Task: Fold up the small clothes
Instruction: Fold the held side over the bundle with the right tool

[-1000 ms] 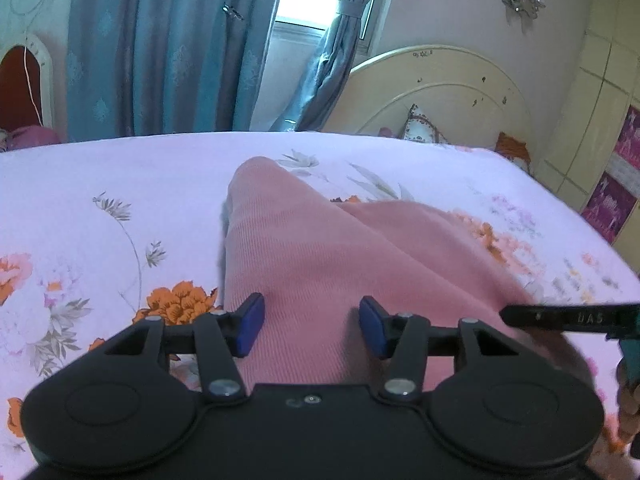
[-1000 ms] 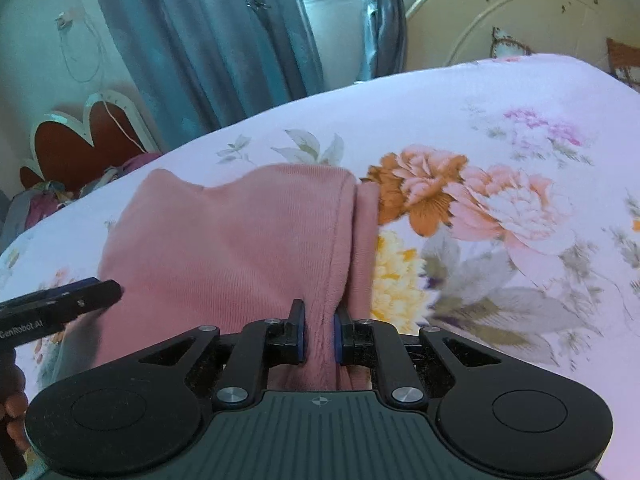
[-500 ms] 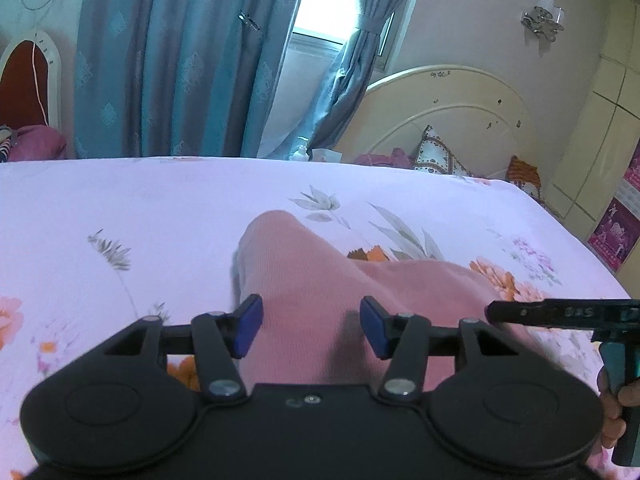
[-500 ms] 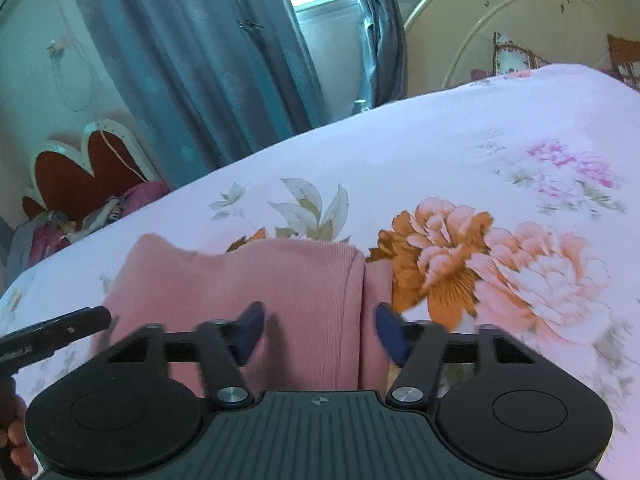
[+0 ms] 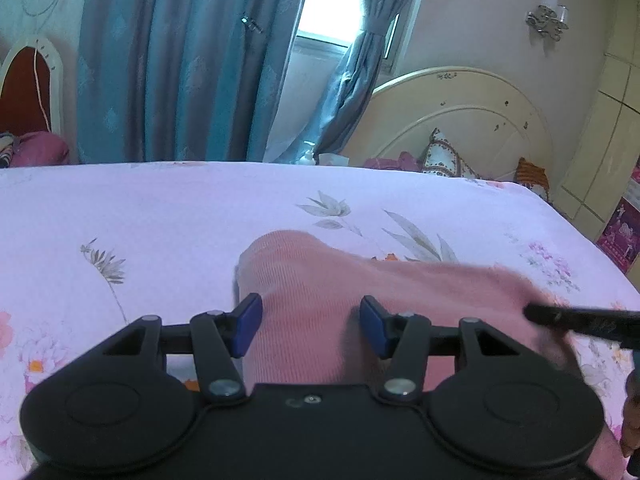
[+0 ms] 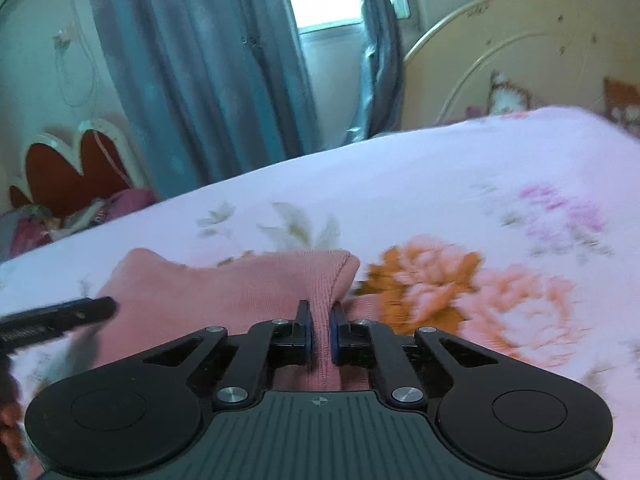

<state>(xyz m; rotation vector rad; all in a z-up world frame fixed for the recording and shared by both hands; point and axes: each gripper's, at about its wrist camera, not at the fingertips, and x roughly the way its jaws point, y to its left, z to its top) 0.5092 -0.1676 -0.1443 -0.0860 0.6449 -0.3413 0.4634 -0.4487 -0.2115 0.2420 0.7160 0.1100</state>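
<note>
A pink ribbed garment (image 5: pixel 320 292) lies folded on the floral bedsheet (image 5: pixel 160 208). My left gripper (image 5: pixel 310 326) is open, its blue-padded fingers straddling the garment's left part without holding it. In the right wrist view the same garment (image 6: pixel 224 292) lies ahead. My right gripper (image 6: pixel 321 332) is shut on the garment's right edge, with a strip of pink cloth pinched between the pads. The right gripper's finger shows at the right of the left wrist view (image 5: pixel 580 322). The left gripper's finger shows at the left of the right wrist view (image 6: pixel 60 316).
The pink floral bedsheet (image 6: pixel 480 200) covers a wide bed. A cream headboard (image 5: pixel 460 120) with cushions stands at the far right. Blue curtains (image 5: pixel 180 60) and a window lie behind the bed. A red chair back (image 6: pixel 68 168) stands at the far left.
My right gripper opened half a second ago and has closed again on the garment's right edge. Both grippers have pulled back and risen a little. The left gripper stays open.
</note>
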